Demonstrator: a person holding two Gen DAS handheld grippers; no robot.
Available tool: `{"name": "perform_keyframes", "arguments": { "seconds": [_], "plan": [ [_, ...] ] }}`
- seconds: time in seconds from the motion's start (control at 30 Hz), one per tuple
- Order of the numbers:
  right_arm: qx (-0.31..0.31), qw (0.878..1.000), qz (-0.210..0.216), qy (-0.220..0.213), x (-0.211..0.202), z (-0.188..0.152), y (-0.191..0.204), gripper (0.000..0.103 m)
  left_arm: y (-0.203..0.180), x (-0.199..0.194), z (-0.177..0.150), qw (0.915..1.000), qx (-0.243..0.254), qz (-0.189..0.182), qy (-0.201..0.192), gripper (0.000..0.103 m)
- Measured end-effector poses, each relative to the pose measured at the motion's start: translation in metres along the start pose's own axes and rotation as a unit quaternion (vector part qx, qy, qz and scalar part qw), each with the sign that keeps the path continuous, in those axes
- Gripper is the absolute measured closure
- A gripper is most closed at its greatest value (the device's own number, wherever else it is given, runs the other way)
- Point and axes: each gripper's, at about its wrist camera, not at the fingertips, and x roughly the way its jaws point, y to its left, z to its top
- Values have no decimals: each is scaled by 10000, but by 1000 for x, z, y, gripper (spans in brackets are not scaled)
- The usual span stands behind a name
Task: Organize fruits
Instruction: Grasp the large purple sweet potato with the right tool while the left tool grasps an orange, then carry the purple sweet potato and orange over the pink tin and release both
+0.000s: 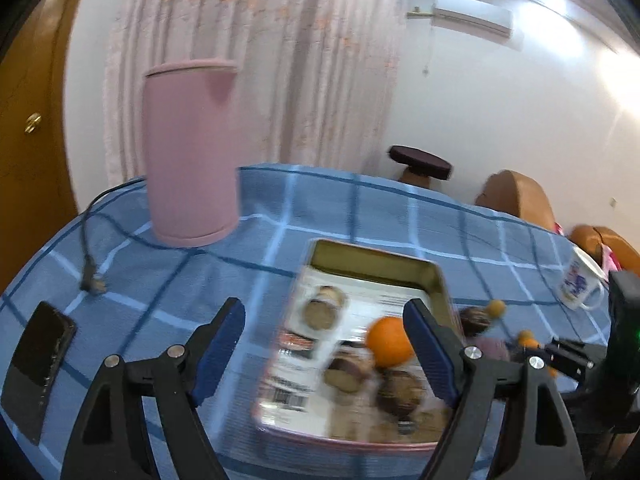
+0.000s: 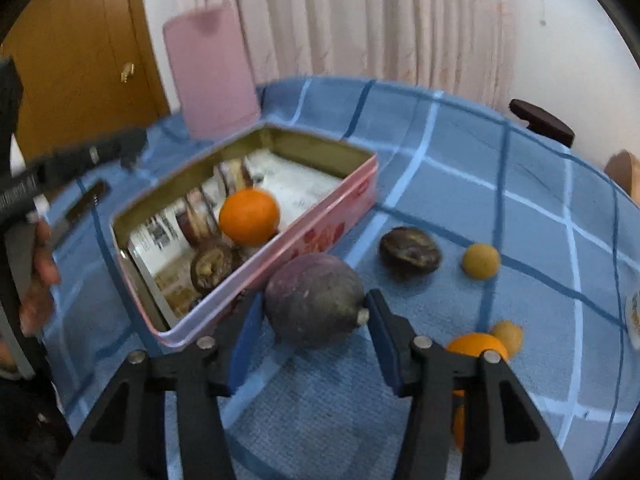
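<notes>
Right tool point(image 2: 314, 312) is sitting low over the worktop point(image 2: 460, 184), fingers spread on either side of a dark purple fruit point(image 2: 314, 300); blue pads point(image 2: 246, 340) look near its sides, cannot tell if they are touching. The fruit is resting on the blue checked cloth just beside the near wall of the pink tin point(image 2: 320, 236). Inside the tin an orange point(image 2: 249, 216) is lying next to a dark round fruit point(image 2: 211, 266), on printed paper. Out on the cloth, right of the tin: a dark wrinkled fruit point(image 2: 410, 252), a small yellow fruit point(image 2: 481, 261), and another orange point(image 2: 476, 346) with a second small yellow fruit point(image 2: 508, 336) just beside it, partly hidden by the right finger.

Left tool point(image 1: 324, 340) is hanging over the tin point(image 1: 436, 280), fingers wide apart, holding nothing; view is motion-blurred. The orange point(image 1: 388, 340) is showing between its fingers. A pink cylinder container point(image 1: 190, 156) is standing behind the tin. A phone point(image 1: 38, 364) and a black cable point(image 1: 90, 248) are lying at far left, a mug point(image 1: 578, 284) at the right edge.
</notes>
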Motion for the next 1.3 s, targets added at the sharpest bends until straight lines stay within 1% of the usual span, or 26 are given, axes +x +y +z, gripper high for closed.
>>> {"name": "perform_keyframes", "arguments": {
  "seconds": [0.03, 0.1, 0.2, 0.27, 0.37, 0.5, 0.7, 0.83, 0.87, 0.9, 0.93, 0.97, 1.0, 1.03, 1.07, 1.1, 1.13, 1.17, 1.3],
  "plan": [
    [116, 9998, -80, -109, -9, -1, -5, 48, -11, 1, -1, 9999, 102, -68, 13, 21],
    [437, 9972, -463, -387, -35, -9, -23, 48, -39, 2, -5, 9989, 372, -272, 72, 21],
    [788, 9886, -1127, -611, -66, -28, -49, 48, -85, 14, -16, 9949, 786, -546, 322, 21],
    [979, 9838, -1337, -681, -81, -39, -63, 48, -106, 20, -23, 9922, 949, -685, 431, 21],
    [1156, 9788, -1532, -721, -93, -49, -77, 48, -134, 31, -31, 9878, 1103, -903, 625, 21],
    [1305, 9753, -1618, -743, -97, -54, -89, 48, -158, 47, -38, 9836, 1269, -948, 859, 21],
    [1390, 9731, -1664, -784, -97, -59, -97, 48, -173, 69, -37, 9815, 1122, -1080, 1112, 21],
    [1472, 9721, -1656, -764, -94, -62, -103, 48, -183, 74, -39, 9797, 1135, -1160, 1174, 21],
    [1495, 9718, -1643, -794, -95, -62, -104, 48, -185, 76, -40, 9789, 1182, -1152, 1205, 22],
    [1486, 9716, -1658, -805, -95, -62, -104, 48, -187, 79, -42, 9780, 1215, -1140, 1259, 26],
    [1477, 9716, -1667, -802, -95, -63, -104, 48, -189, 83, -44, 9762, 1224, -1194, 1335, 35],
    [1465, 9719, -1668, -788, -95, -62, -103, 48, -189, 87, -45, 9733, 1152, -1374, 1434, 40],
    [1456, 9722, -1660, -785, -94, -62, -103, 48, -189, 88, -46, 9726, 1111, -1418, 1468, 43],
    [1453, 9722, -1659, -794, -94, -62, -102, 48, -189, 88, -45, 9713, 1079, -1511, 1484, 52],
    [1452, 9721, -1659, -803, -94, -62, -102, 48, -190, 87, -45, 9680, 1092, -1678, 1516, 64],
    [1443, 9723, -1655, -806, -94, -61, -101, 48, -192, 85, -46, 9668, 1123, -1727, 1514, 64],
    [1427, 9726, -1651, -807, -94, -61, -99, 48, -193, 83, -46, 9677, 1186, -1660, 1483, 64],
    [1417, 9727, -1647, -812, -94, -61, -98, 48, -194, 82, -47, 9668, 1242, -1683, 1469, 64],
    [1403, 9727, -1643, -849, -94, -61, -94, 48, -188, 78, -47, 9670, 1181, -1741, 1439, 64]
  ]
}}
